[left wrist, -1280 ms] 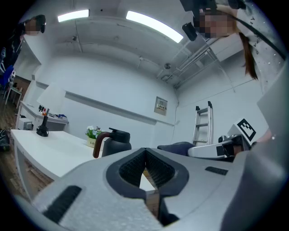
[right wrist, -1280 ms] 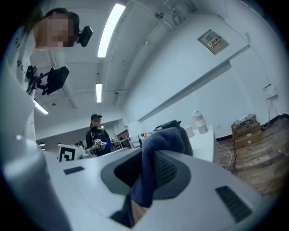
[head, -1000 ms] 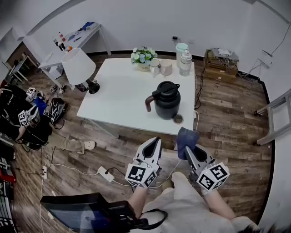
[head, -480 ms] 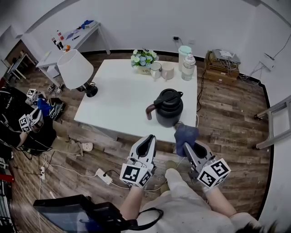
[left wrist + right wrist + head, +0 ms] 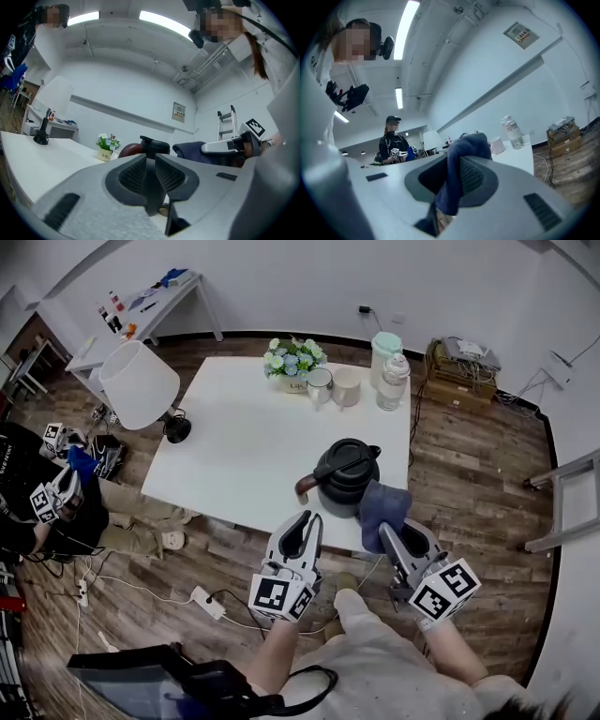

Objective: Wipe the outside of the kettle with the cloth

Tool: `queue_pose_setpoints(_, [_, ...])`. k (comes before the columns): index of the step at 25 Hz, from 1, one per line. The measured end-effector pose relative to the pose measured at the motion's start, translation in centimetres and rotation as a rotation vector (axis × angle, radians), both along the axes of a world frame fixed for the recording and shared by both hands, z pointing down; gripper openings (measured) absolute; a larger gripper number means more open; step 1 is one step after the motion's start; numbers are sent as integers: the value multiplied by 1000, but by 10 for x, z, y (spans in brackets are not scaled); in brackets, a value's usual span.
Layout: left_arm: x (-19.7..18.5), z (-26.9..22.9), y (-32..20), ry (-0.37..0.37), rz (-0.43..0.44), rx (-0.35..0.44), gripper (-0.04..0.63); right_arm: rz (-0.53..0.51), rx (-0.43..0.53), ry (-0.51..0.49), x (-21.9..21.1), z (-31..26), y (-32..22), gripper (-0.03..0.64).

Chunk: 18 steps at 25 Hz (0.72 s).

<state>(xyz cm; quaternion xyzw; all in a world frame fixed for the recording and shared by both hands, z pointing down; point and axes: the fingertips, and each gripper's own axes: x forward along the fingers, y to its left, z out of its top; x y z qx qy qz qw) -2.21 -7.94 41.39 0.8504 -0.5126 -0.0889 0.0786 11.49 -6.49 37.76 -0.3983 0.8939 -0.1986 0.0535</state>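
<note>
Right tool [image 5: 387, 529] tight around the cloth [image 5: 384, 501] beside the kettle [image 5: 345, 474]; left tool [image 5: 304, 521] level alongside, jaws together.

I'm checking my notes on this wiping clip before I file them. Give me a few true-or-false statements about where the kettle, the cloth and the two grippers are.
1. The right gripper is shut on the cloth. True.
2. The kettle stands at the table's far edge. False: it stands at the near edge of the table, close to the grippers.
3. The left gripper holds the kettle. False: it holds nothing.
4. The cloth is at the kettle's right side. True.
5. The kettle's lid is off. False: the lid is on.
</note>
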Motion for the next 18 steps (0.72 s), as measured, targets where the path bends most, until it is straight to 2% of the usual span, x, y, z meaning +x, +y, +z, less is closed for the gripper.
queue_pose_setpoints(3, [8, 4, -17, -9, -2, 13, 63, 22, 2, -70, 0, -14, -22, 55])
queue_pose_setpoints(7, [14, 5, -33, -55, -5, 40, 63, 48, -40, -264, 10, -32, -51, 55])
queue_pose_setpoints(10, [14, 4, -37, -82, -32, 57, 20, 70, -98, -395, 18, -28, -66, 55])
queue_pose_setpoints(12, [13, 6, -40, -82, -51, 52, 8, 94, -131, -389, 22, -12, -71, 55])
queue_pose_setpoints(18, [19, 11, -47, -70, -53, 51, 8, 144, -215, -282, 29, 42, -79, 55])
